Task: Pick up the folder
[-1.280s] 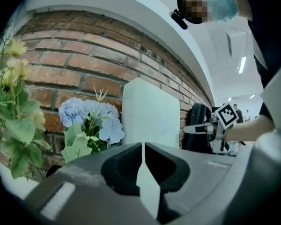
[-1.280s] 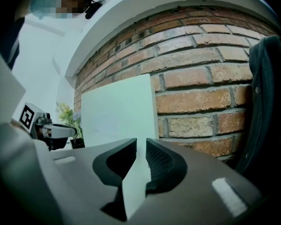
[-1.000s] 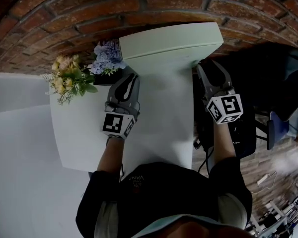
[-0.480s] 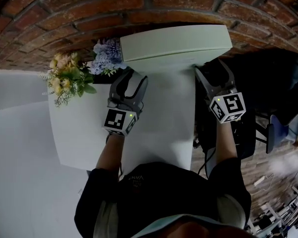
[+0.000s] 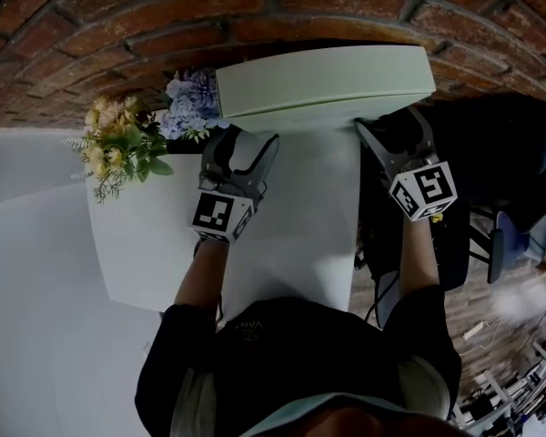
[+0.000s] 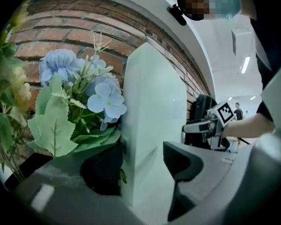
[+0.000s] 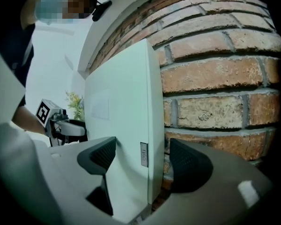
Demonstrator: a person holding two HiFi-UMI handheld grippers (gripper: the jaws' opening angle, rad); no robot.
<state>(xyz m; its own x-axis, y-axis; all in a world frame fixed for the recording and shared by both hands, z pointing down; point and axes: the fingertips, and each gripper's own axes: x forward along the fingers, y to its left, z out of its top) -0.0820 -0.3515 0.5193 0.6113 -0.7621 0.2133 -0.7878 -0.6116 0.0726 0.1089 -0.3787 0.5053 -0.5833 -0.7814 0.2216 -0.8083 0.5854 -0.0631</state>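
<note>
The folder, a thick pale green box file, stands on its long edge at the back of the white table, close to the brick wall. My left gripper is at its left end and my right gripper at its right end. In the left gripper view the folder's end sits between the jaws of the left gripper, which are opening, with gaps at both pads. The right gripper view shows the folder inside the opening jaws of the right gripper, the pads clear of it.
A bunch of blue flowers presses against the folder's left end, with yellow flowers further left. The brick wall runs right behind the folder. A black chair stands past the table's right edge.
Both grippers' jaws have spread wide and let go of the folder's ends. The folder now rests on the table by the wall.
</note>
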